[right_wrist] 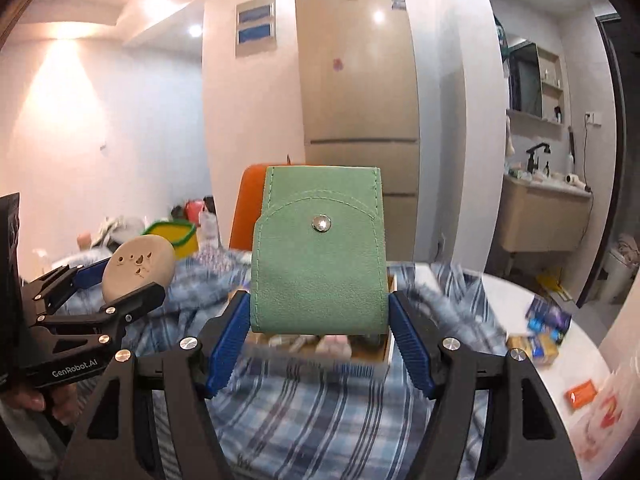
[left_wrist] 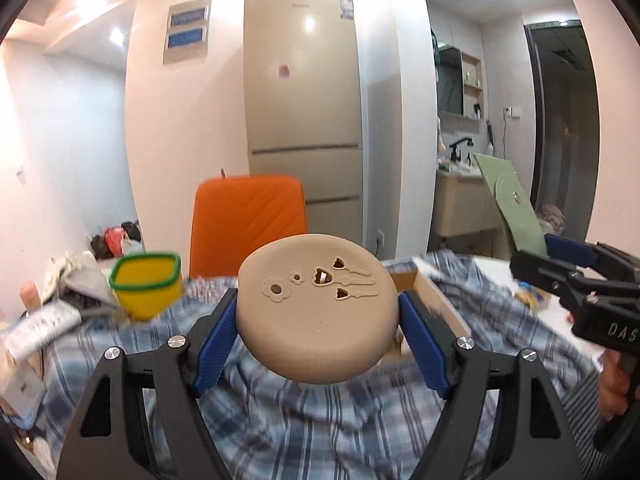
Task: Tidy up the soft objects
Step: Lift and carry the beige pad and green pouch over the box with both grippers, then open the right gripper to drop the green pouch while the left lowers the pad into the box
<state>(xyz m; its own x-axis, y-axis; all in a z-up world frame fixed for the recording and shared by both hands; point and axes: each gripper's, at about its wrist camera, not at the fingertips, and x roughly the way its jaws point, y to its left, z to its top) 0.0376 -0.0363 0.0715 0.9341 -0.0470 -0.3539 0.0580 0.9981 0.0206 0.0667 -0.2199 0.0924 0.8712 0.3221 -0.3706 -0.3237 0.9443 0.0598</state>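
My left gripper (left_wrist: 318, 312) is shut on a round beige soft pad (left_wrist: 316, 308) with flower and heart cut-outs, held in the air above a blue plaid cloth (left_wrist: 320, 420). The pad also shows in the right wrist view (right_wrist: 138, 266). My right gripper (right_wrist: 320, 312) is shut on a green suede pouch (right_wrist: 320, 256) with a metal snap, held upright above an open wooden box (right_wrist: 316, 346). The pouch also shows in the left wrist view (left_wrist: 512, 208), to the right of the pad.
A yellow container with a green rim (left_wrist: 146, 282) stands at the left among clutter. An orange chair back (left_wrist: 248, 224) is behind the table. The white table (right_wrist: 520, 304) holds small packets (right_wrist: 544, 332) at the right. A fridge (left_wrist: 304, 120) stands behind.
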